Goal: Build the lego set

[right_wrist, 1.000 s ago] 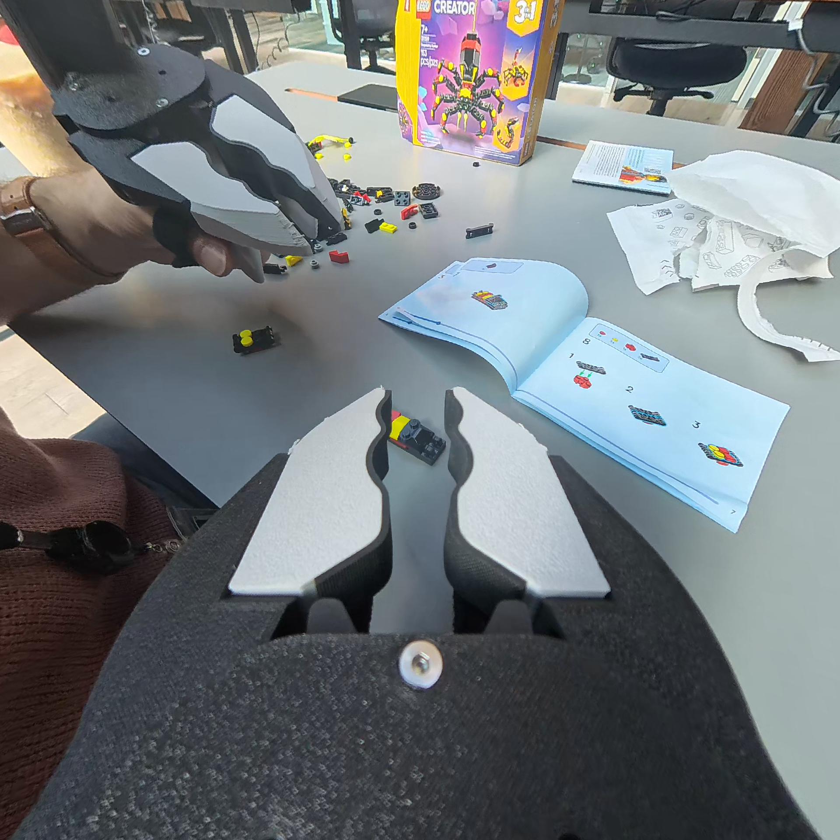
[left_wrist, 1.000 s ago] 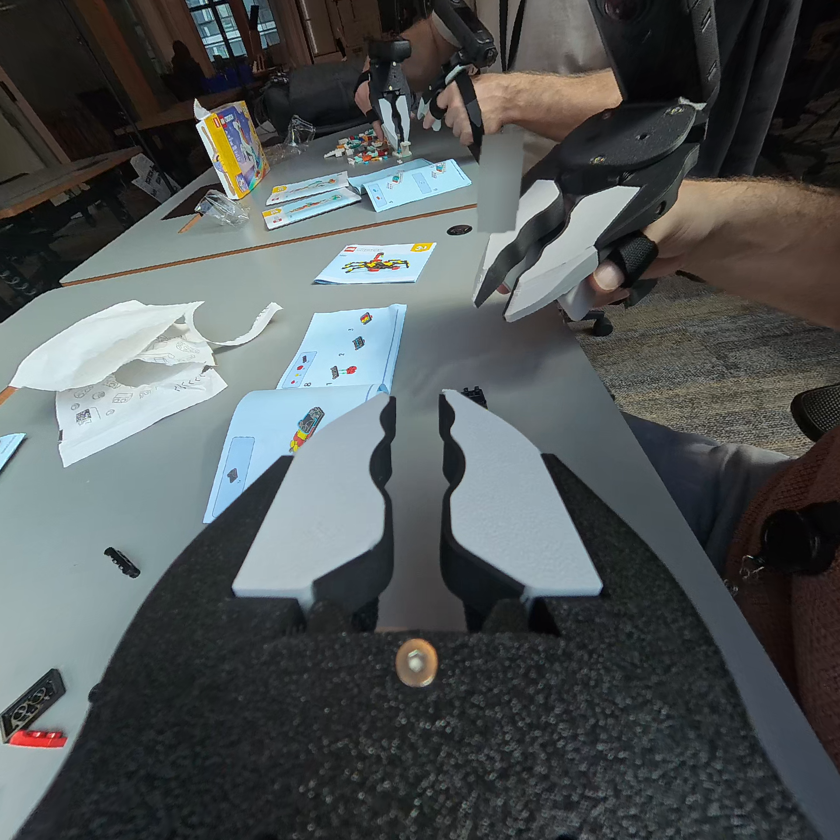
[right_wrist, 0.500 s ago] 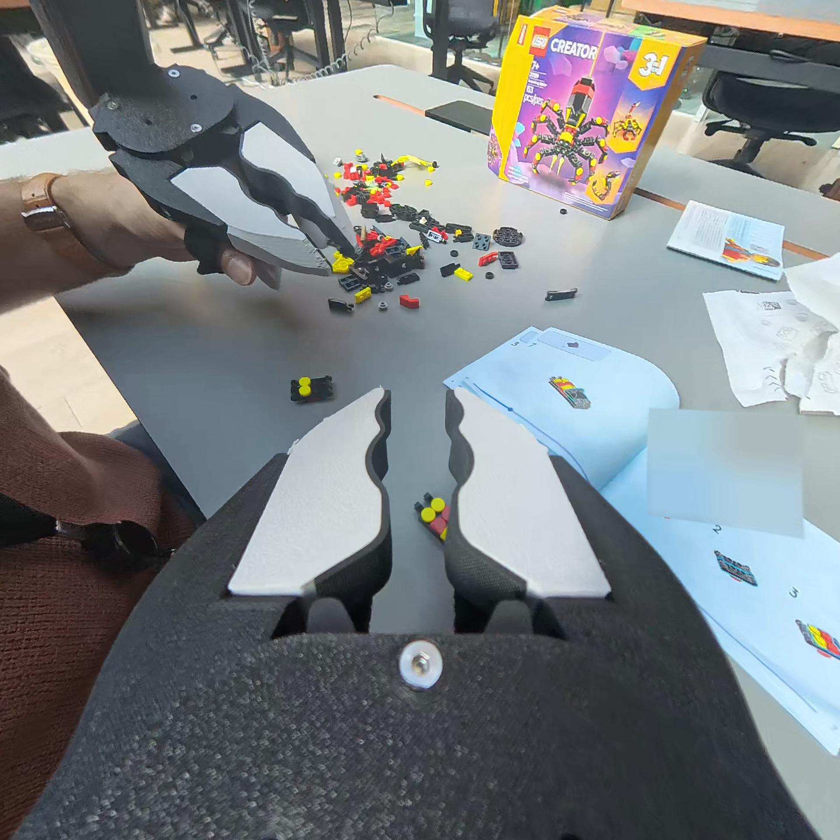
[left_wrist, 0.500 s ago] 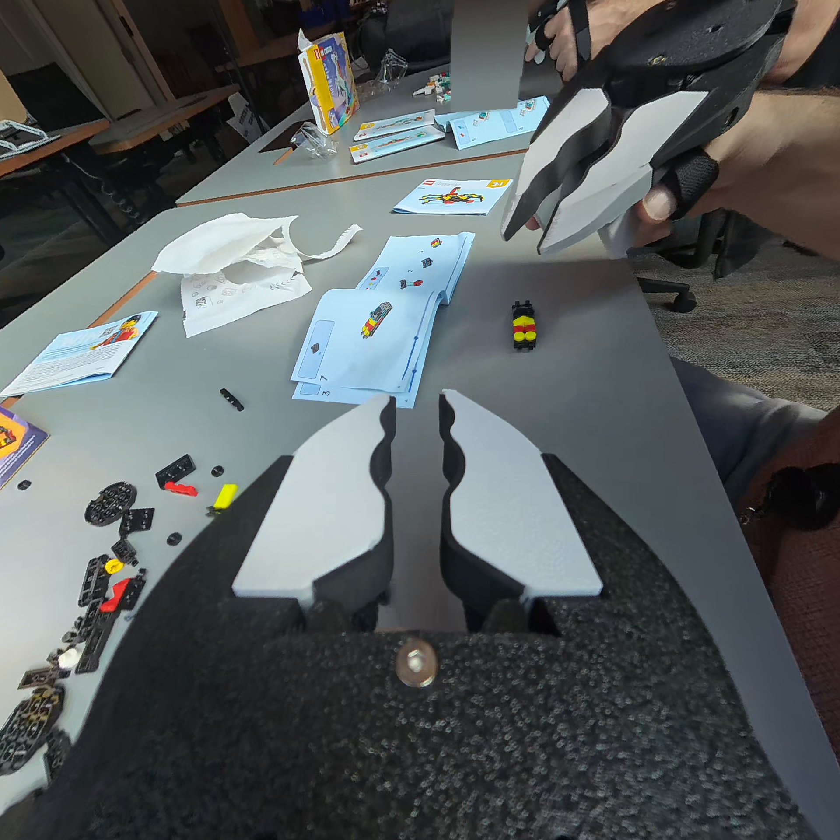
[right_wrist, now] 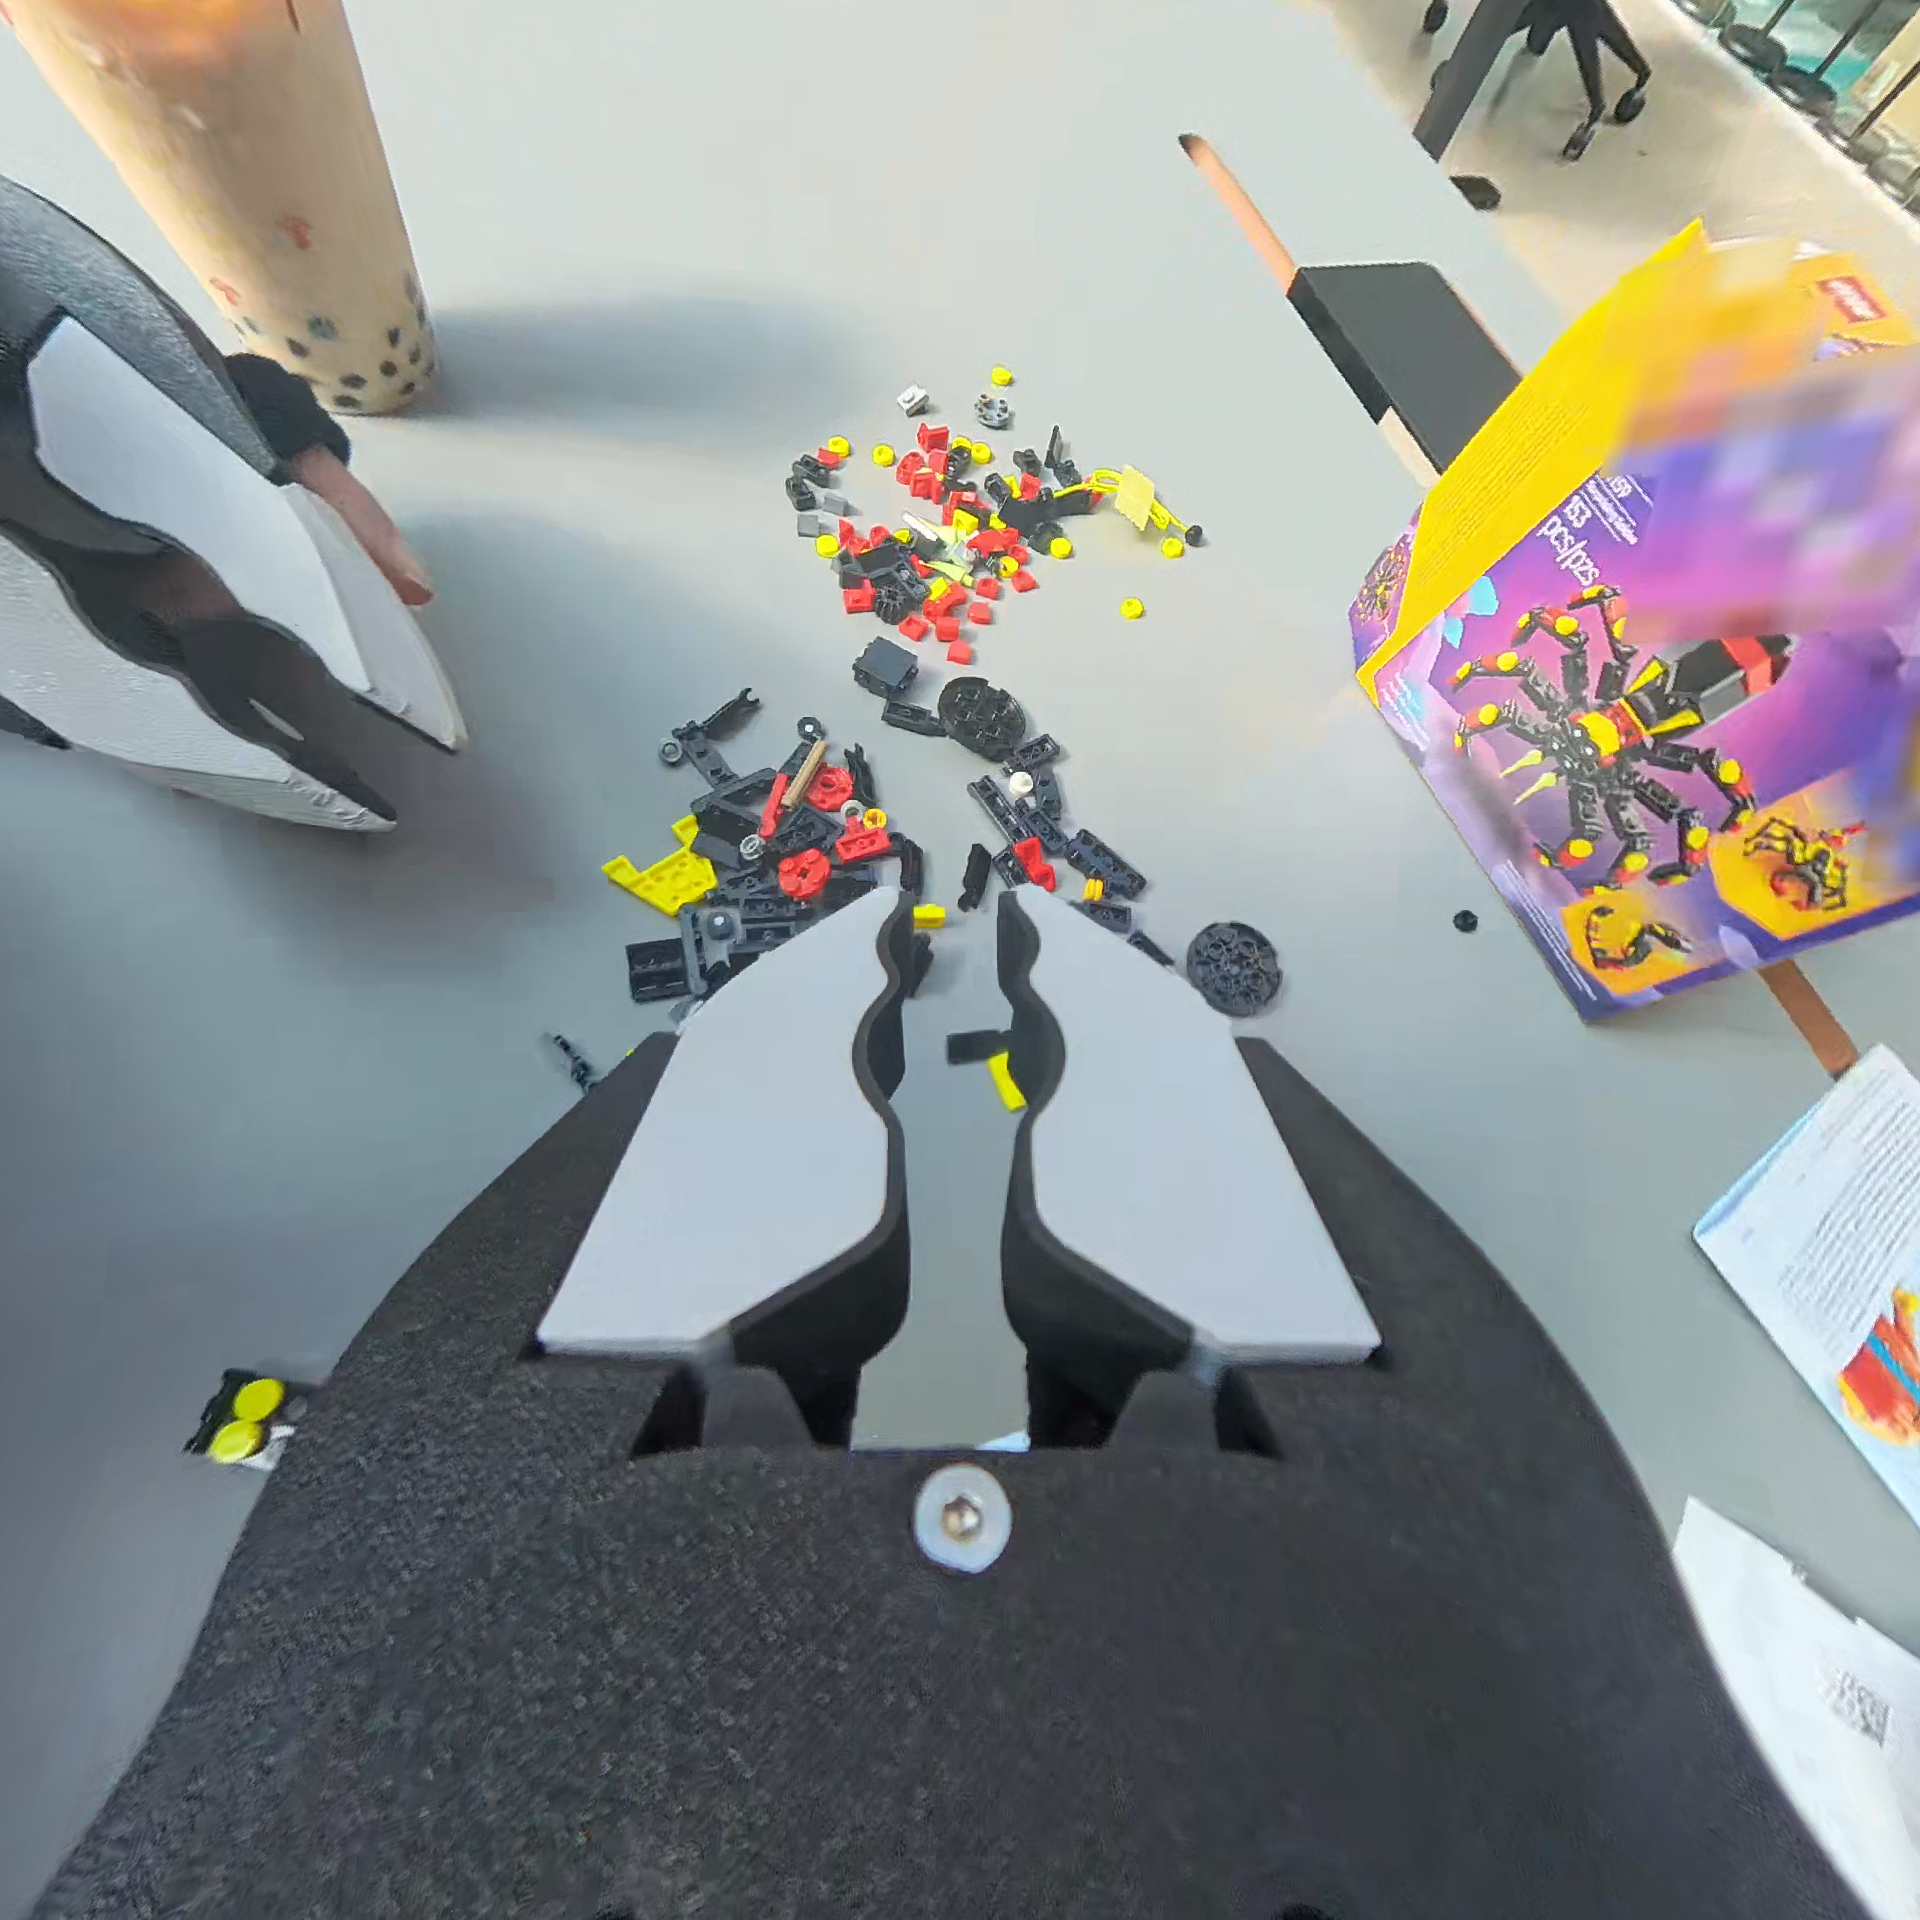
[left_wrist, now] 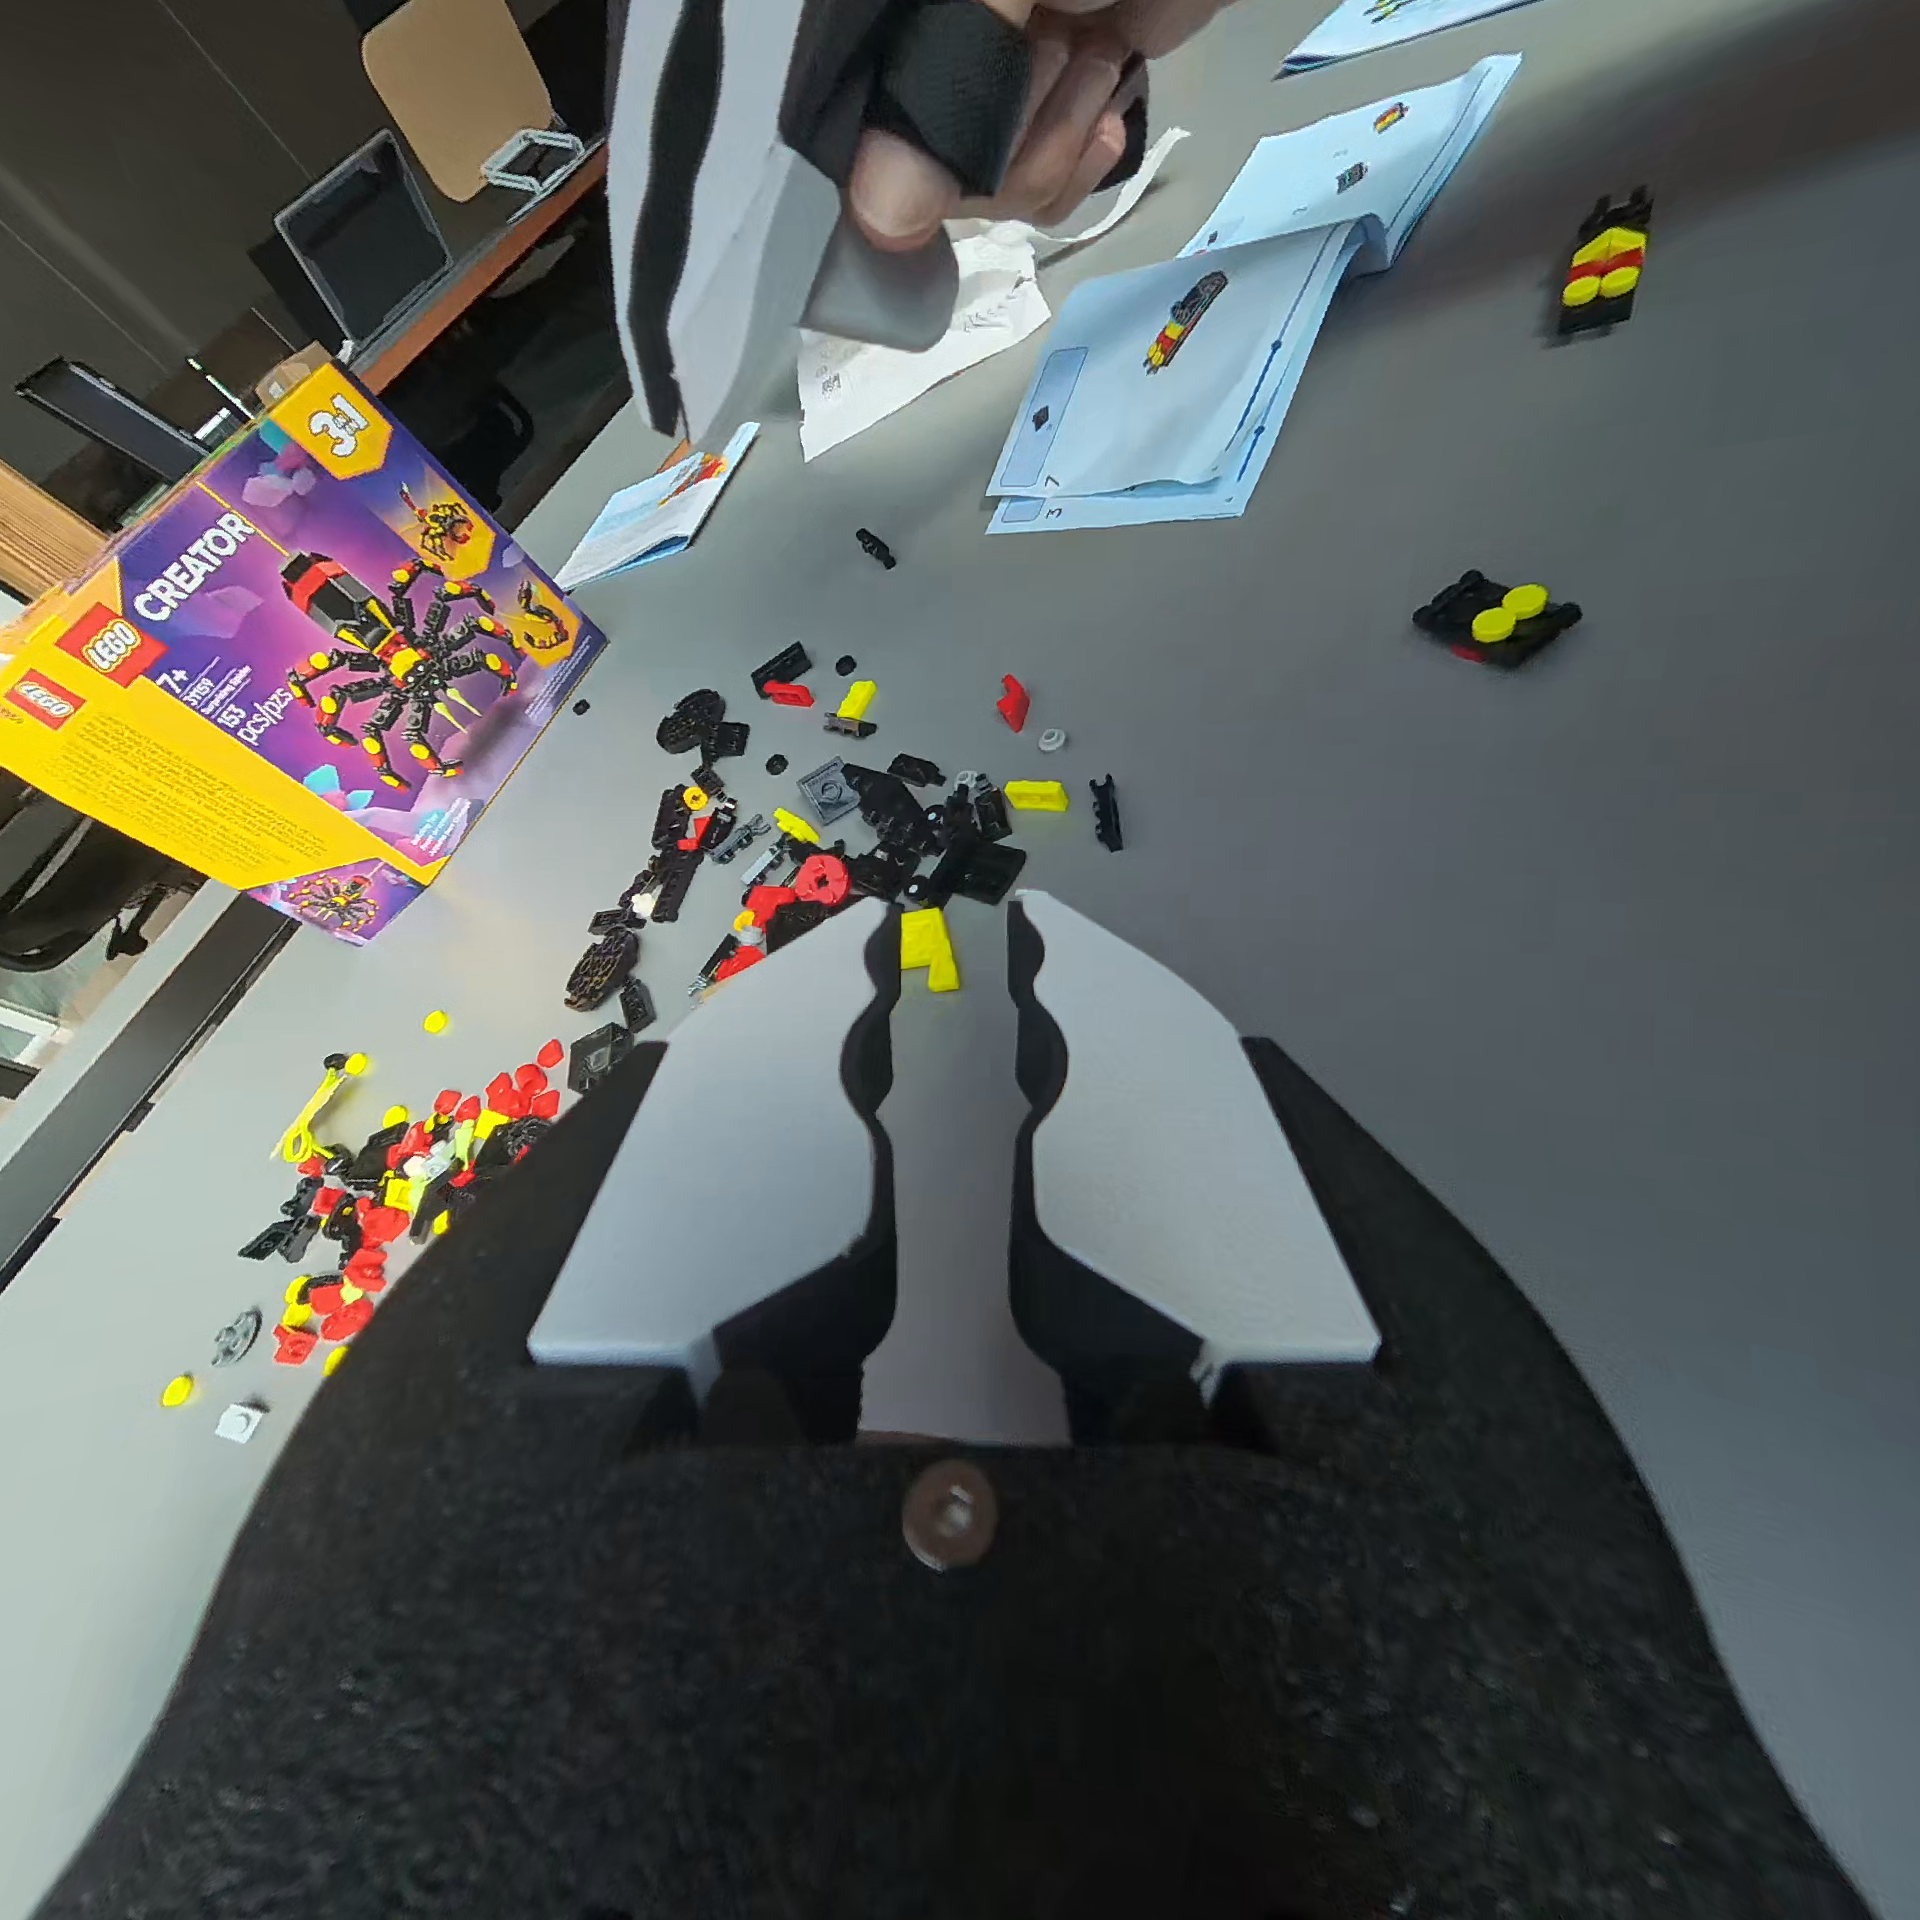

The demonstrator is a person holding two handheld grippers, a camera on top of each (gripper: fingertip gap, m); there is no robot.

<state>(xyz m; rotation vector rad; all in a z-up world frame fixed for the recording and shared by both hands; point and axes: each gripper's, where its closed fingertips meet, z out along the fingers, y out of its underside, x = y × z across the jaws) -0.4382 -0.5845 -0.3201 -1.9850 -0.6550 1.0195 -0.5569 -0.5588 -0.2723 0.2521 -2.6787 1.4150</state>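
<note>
Loose black, red and yellow bricks (left_wrist: pixel 831 821) lie in a pile on the grey table (left_wrist: pixel 1455 1039). My left gripper (left_wrist: pixel 945 920) is open and empty, low over the pile's near edge, with a yellow wedge piece (left_wrist: pixel 928 951) on the table between its tips. My right gripper (right_wrist: pixel 951 904) is open and empty above the same pile (right_wrist: pixel 800 842); a small black and yellow piece (right_wrist: pixel 982 1055) lies on the table under its gap. A second pile (right_wrist: pixel 956 520) lies farther off. Two small black assemblies with yellow studs (left_wrist: pixel 1499 620) (left_wrist: pixel 1600 272) sit apart at the right.
The purple and yellow set box (left_wrist: pixel 281 665) stands left of the piles. An open blue instruction booklet (left_wrist: pixel 1195 343) and torn white paper bag lie beyond. A tan cup (right_wrist: pixel 239 197) stands at the far left in the right wrist view. A black round piece (right_wrist: pixel 1233 966) lies near the box. My hands' fingertips stand some 15 centimetres from each other.
Both grippers have swung from the booklet and small assemblies over to the pile of loose bricks and come lower. Their jaw gaps look the same.
</note>
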